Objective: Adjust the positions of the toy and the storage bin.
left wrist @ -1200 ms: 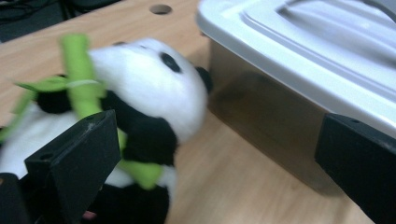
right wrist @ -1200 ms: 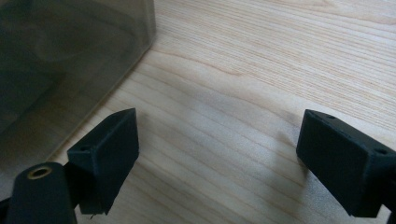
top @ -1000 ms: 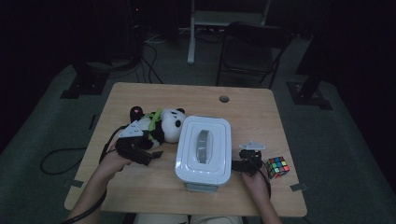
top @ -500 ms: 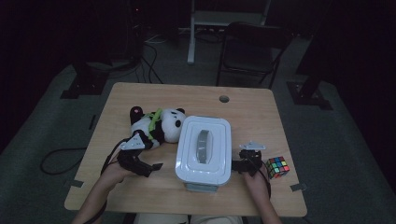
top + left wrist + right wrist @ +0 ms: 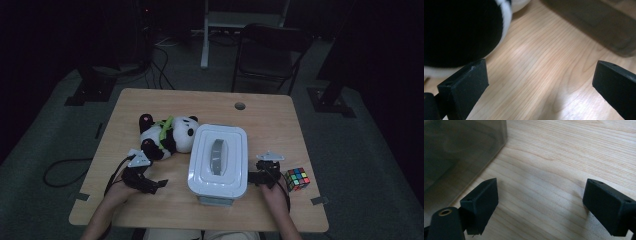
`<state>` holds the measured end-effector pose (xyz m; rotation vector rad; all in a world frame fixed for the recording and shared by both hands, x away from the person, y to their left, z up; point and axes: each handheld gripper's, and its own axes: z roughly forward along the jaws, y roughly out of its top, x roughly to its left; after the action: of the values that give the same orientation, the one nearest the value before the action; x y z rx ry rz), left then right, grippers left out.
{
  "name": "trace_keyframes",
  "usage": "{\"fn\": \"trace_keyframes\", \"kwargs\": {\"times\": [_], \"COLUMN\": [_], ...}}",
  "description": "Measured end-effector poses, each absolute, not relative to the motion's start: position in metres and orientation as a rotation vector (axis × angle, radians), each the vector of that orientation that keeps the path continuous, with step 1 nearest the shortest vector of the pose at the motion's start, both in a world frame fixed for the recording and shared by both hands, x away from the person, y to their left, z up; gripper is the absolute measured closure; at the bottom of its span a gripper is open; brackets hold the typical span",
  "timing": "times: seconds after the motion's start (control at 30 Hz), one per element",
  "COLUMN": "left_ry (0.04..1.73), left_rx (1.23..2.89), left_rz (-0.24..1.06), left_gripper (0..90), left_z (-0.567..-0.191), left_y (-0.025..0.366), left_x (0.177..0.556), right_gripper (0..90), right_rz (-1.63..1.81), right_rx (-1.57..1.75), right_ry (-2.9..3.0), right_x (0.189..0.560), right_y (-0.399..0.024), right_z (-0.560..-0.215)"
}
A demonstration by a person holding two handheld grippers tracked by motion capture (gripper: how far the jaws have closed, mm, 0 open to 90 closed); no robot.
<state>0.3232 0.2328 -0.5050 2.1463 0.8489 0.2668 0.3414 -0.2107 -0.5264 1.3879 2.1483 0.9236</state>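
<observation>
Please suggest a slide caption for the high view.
Two hand-held grippers flank a lidded white plastic box beside a plush panda.

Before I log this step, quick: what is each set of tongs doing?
Left tongs: open, holding nothing, beside the plush panda.
Right tongs: open, holding nothing, next to the lidded bin.
</observation>
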Motion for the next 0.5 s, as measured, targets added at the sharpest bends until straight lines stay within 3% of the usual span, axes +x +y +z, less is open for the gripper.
{"fn": "trace_keyframes", "kwargs": {"times": [0.5], "left_ry": [0.928], "left_rx": [2.194], "left_rz": [0.301], "left_gripper": [1.1], "left_z": [-0.523], "left_y": [0.243], "left_x": [0.324], "right_gripper": [12.7], "right_rz": [0.918], "right_rx": [1.398], "right_ry": [2.138], "right_x": [0.341], "right_y": [-0.211], "right_z": [-0.526]}}
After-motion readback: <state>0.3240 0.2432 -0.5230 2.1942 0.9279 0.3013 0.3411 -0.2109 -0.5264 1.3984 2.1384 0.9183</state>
